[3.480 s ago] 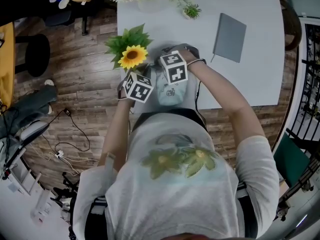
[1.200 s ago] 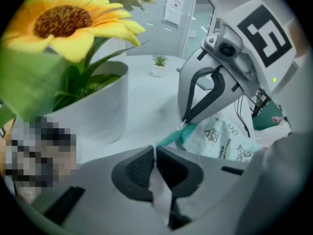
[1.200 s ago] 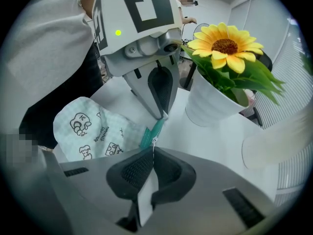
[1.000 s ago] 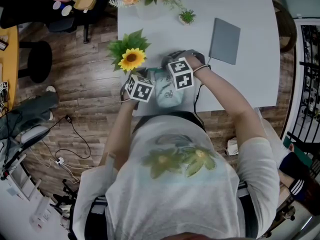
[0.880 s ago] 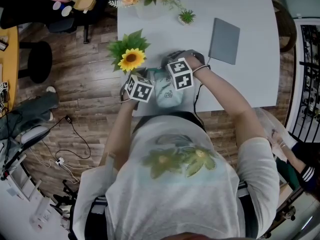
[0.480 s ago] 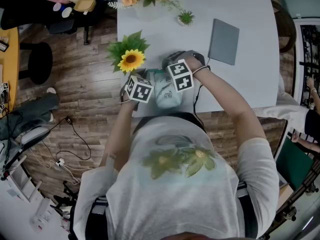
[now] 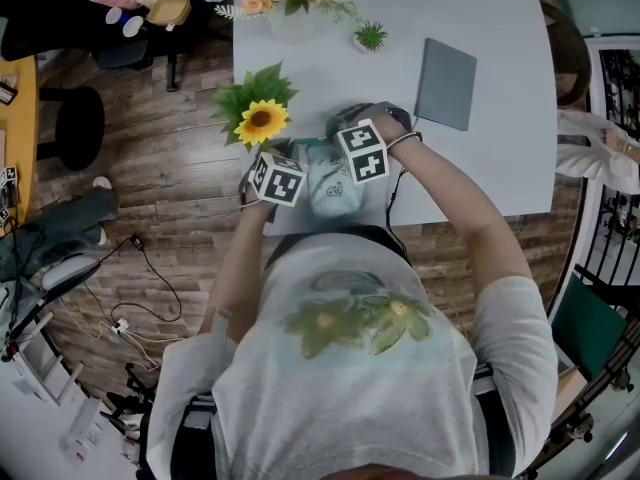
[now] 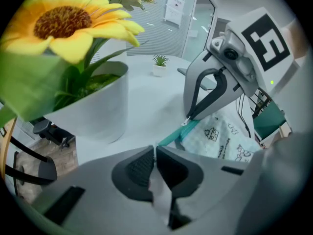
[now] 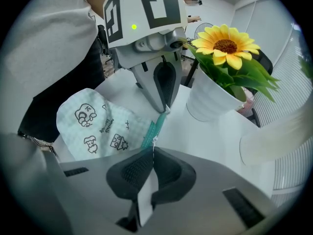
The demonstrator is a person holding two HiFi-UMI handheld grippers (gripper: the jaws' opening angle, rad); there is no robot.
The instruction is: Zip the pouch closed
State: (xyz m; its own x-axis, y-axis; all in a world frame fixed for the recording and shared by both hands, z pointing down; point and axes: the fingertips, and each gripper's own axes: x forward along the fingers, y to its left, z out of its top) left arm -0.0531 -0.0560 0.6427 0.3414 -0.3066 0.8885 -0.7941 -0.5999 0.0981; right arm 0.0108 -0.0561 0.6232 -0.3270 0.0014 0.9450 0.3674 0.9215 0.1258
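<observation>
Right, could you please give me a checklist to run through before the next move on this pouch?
1. Left gripper shut on the zipper end: ok.
2. Right gripper shut on the zipper further along: ok.
3. Zipper straight between the two grippers: ok.
4. Pouch apart from the sunflower pot: ok.
5. Right gripper on the pull tab itself: cannot tell.
6. Zipper fully closed: cannot tell.
</observation>
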